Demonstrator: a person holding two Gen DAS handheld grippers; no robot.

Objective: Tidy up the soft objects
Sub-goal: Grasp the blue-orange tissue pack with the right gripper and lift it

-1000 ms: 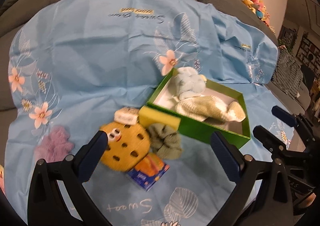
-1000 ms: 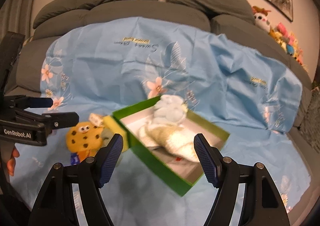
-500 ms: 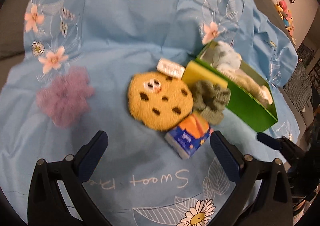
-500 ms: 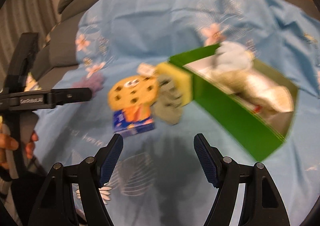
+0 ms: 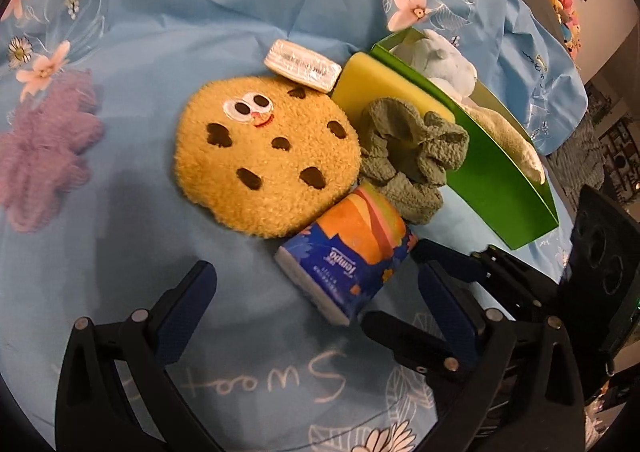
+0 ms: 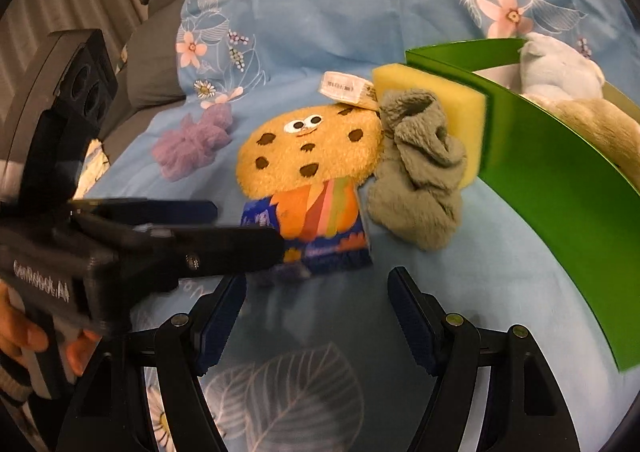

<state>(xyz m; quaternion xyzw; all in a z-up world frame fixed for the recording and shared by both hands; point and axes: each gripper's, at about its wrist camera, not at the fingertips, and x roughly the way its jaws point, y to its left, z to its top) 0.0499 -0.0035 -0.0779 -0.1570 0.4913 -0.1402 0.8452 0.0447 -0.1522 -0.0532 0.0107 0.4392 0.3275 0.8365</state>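
Observation:
A tan cookie plush (image 5: 264, 160) lies on the blue sheet beside a grey-green fuzzy scrunchie (image 5: 408, 156), a yellow sponge (image 5: 384, 88) and a blue-orange tissue pack (image 5: 348, 252). To the right stands a green box (image 5: 500, 172) holding a pale blue plush (image 5: 444, 64) and a beige knit piece (image 5: 508, 132). My left gripper (image 5: 316, 288) is open, and the tissue pack lies between its fingertips without touching the pads. My right gripper (image 6: 316, 292) is open and empty, just short of the tissue pack (image 6: 316, 228). The left gripper (image 6: 244, 228) crosses in from the left there.
A purple fluffy piece (image 5: 44, 148) lies apart at the left, and a small white wrapped packet (image 5: 302, 66) rests against the cookie's top edge. The blue flowered sheet (image 5: 200, 12) covers a grey sofa (image 6: 160, 64). A hand (image 6: 24, 336) holds the left gripper.
Both grippers have come down and closer to the pile, tilting more steeply. The tissue pack now lies at their fingertips. The objects have not moved, and both jaws stay wide.

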